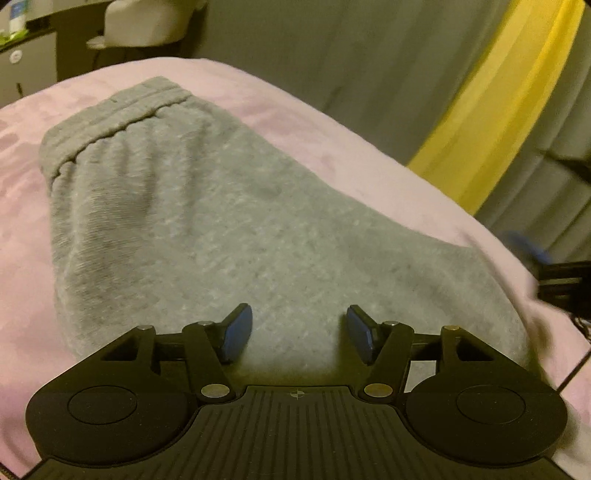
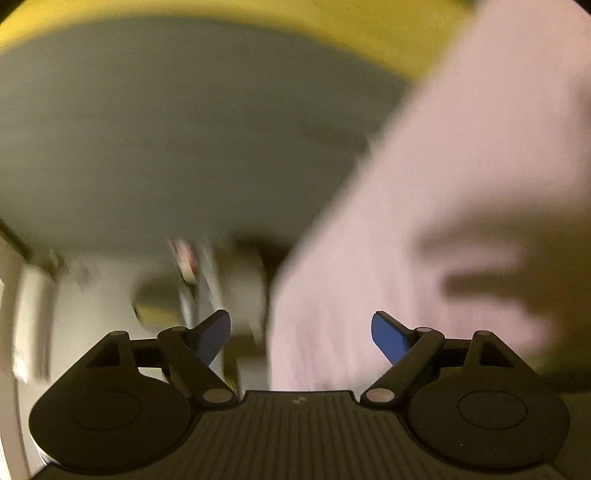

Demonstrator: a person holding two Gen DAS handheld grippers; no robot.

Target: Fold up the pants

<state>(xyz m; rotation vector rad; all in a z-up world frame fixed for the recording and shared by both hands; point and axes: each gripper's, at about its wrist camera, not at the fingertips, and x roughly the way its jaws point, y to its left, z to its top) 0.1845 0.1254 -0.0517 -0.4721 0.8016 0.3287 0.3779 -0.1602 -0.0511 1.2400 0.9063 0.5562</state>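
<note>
Grey sweatpants (image 1: 207, 221) lie folded on a pink bedcover (image 1: 22, 206), the elastic waistband (image 1: 110, 118) at the far left. My left gripper (image 1: 299, 334) hovers over the near edge of the pants, open, with nothing between its blue pads (image 1: 236, 334). At the right edge of the left wrist view my right gripper (image 1: 554, 273) shows as a blurred dark shape with a blue tip. In the right wrist view, which is heavily blurred, the right gripper (image 2: 301, 338) is open and empty beside the edge of the pink bedcover (image 2: 424, 221); no pants show there.
A grey curtain (image 1: 332, 55) with a yellow band (image 1: 491, 110) hangs behind the bed. A dark cabinet (image 1: 33, 62) and a pale seat (image 1: 147, 22) stand at the far left. In the right wrist view blurred objects (image 2: 192, 273) sit on the floor beside the bed.
</note>
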